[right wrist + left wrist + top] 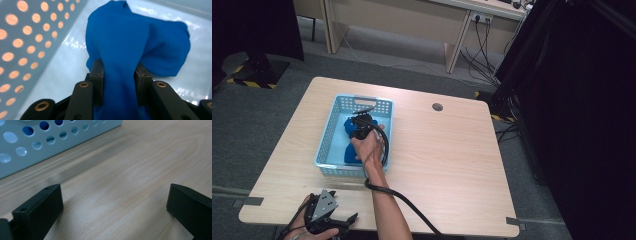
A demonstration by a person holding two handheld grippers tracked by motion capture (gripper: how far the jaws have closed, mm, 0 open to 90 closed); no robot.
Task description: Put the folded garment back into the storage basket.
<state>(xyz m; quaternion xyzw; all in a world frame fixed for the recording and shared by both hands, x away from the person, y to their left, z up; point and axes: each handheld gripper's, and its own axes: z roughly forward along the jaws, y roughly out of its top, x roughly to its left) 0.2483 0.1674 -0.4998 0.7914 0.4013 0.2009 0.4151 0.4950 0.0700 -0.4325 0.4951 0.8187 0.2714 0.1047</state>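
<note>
Right claw [119,75] clamped on blue cloth [135,37] inside basket [328,135], frame centre-left; bunched fold may slip; left claw [112,205] open, empty, on bench [140,170].

Desk [452,150]: light wood-grain laminate, smooth, matt with a soft sheen. Basket [328,137]: pale blue plastic, perforated walls, glossy floor catching reflections at right in the right gripper view. Blue cloth [132,45]: soft, matt fabric, smooth weave, folded. Jaws: black matt plastic, brass-coloured metal inserts.

Lab — desk [422,17], floor cables [479,52], black curtains [582,100]
</note>
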